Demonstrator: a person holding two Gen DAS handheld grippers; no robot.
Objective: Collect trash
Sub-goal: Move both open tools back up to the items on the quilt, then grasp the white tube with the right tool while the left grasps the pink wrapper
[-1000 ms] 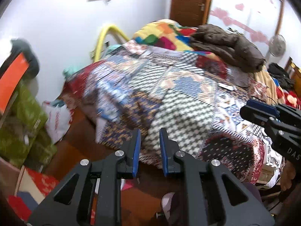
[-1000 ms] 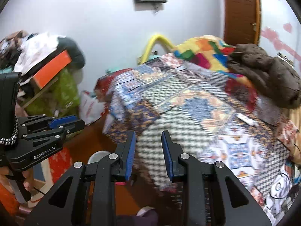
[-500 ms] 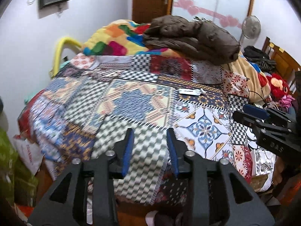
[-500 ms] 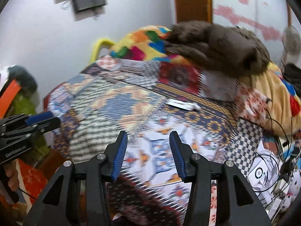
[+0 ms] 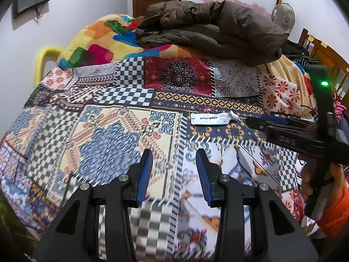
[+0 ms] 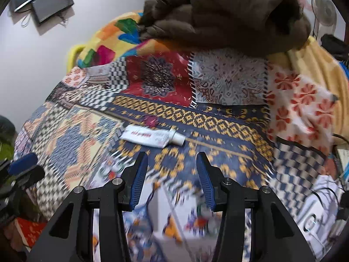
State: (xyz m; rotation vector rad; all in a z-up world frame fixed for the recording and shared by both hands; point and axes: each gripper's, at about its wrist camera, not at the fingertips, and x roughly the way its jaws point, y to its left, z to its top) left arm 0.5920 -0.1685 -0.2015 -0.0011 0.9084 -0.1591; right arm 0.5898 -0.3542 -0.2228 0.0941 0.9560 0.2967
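A flattened white tube with red print (image 5: pixel 212 118) lies on the patchwork bedspread (image 5: pixel 122 118), also in the right wrist view (image 6: pixel 152 136). A small crumpled purple wrapper (image 5: pixel 204 108) lies just behind it (image 6: pixel 150 120). My left gripper (image 5: pixel 174 167) is open and empty above the bedspread, short of the tube. My right gripper (image 6: pixel 171 172) is open and empty, just short of the tube; it shows from the side in the left wrist view (image 5: pixel 283 128).
A brown jacket (image 5: pixel 213 28) lies on a colourful blanket (image 5: pixel 100 41) at the head of the bed. A yellow blanket (image 6: pixel 316 61) and cables (image 6: pixel 327 196) lie at the right. A fan (image 5: pixel 283 15) and wooden chair (image 5: pixel 322 50) stand behind.
Both grippers swung from the bed's foot corner up over the bedspread toward the tube. Both jaws opened wider. The right gripper came closest to the tube.
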